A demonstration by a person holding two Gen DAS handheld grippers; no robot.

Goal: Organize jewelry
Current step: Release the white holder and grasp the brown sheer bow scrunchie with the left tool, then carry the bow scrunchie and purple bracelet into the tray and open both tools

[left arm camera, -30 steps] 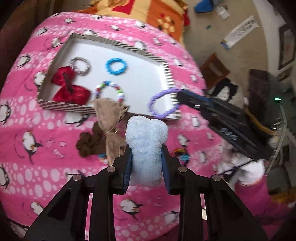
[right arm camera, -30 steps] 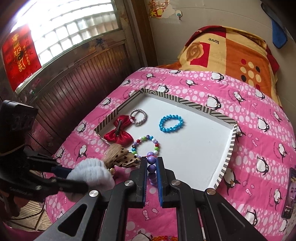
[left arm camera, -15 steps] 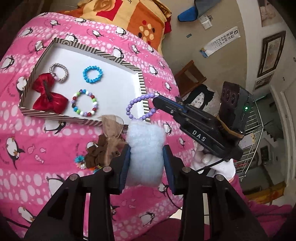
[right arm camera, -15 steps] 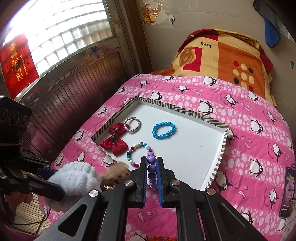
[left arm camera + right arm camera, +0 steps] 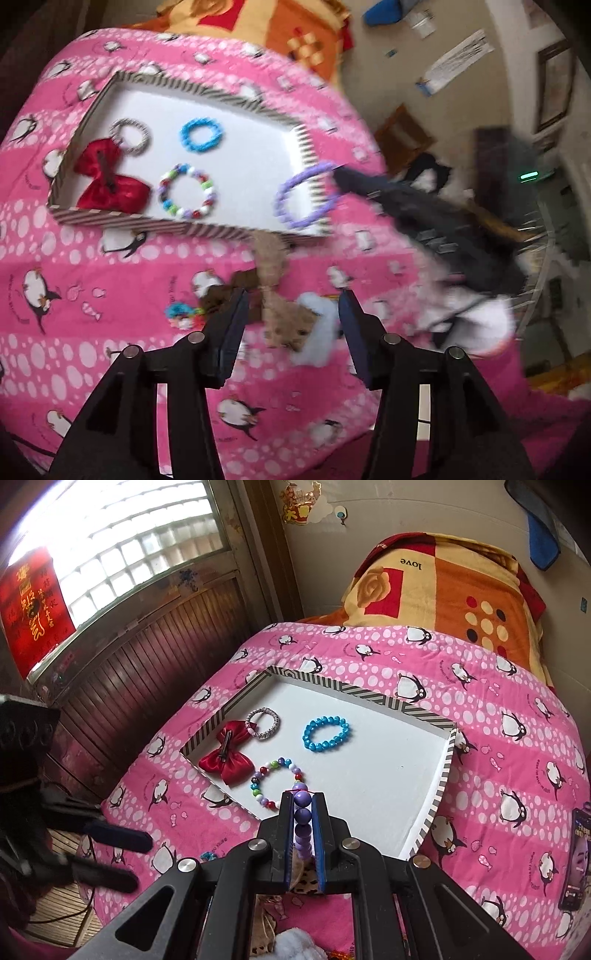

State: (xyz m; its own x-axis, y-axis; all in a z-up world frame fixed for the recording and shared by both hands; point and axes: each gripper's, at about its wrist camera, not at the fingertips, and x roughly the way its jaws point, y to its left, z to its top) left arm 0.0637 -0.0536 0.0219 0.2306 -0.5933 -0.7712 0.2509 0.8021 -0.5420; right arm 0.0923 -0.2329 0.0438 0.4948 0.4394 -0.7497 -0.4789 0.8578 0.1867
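A white tray with a striped rim lies on the pink penguin blanket. It holds a red bow, a silver bracelet, a blue bracelet and a multicolour bead bracelet. My right gripper is shut on a purple bead bracelet, which hangs over the tray's near right corner. The jaws of my left gripper are opening. A fluffy light-blue scrunchie lies loose on the blanket between them, beside the right finger. A tan bow lies partly between them too.
A brown scrunchie and small colourful hair ties lie on the blanket in front of the tray. A phone rests at the bed's right side. An orange blanket is piled behind; a wood-panelled wall runs along the left.
My left gripper's jaws have spread and let go of the light-blue scrunchie, which now lies low on the blanket by the tan bow. The right gripper keeps its hold on the purple bracelet.
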